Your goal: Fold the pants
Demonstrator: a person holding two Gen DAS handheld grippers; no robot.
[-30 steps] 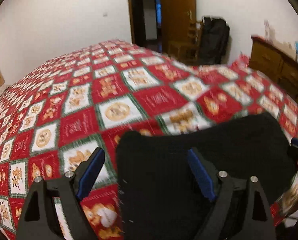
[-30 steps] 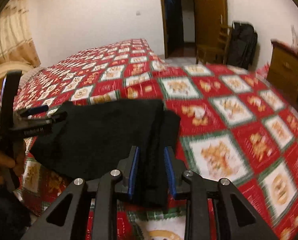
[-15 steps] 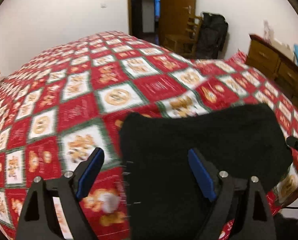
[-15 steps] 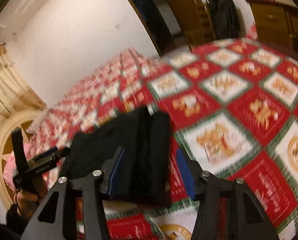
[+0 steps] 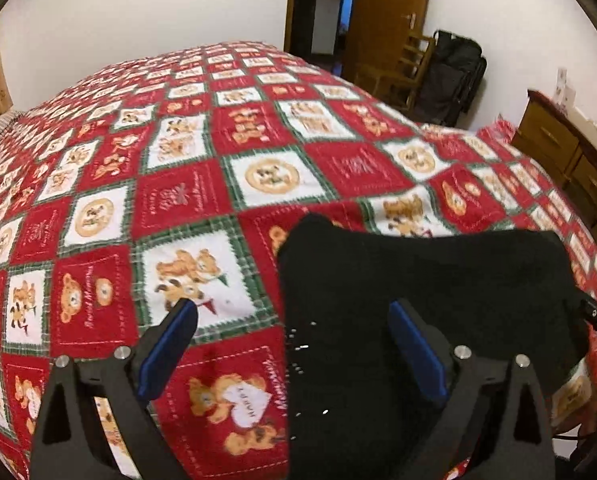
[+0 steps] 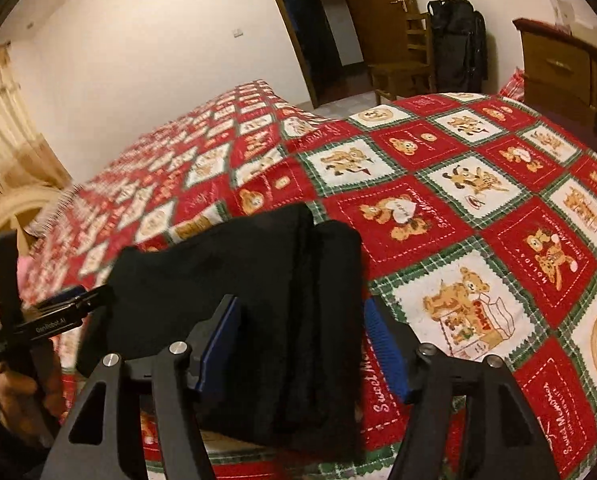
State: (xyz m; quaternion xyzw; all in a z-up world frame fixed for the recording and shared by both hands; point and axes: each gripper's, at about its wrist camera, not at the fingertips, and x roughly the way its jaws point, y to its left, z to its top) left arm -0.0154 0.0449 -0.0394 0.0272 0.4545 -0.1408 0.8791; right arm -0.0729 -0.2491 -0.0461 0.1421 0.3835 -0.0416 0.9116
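Black pants [image 6: 258,300] lay folded into a compact stack at the near edge of a red teddy-bear quilt [image 5: 258,152] on a bed. The left gripper [image 5: 292,334] stood wide open over the stack's left edge, jaws having just spread, gripping nothing. The right gripper [image 6: 302,344] sat partly open astride the right end, jaws having just opened, pads clear of the cloth. Releasing well probably meant lifting both straight away without snagging layers, then checking the edges lay square.
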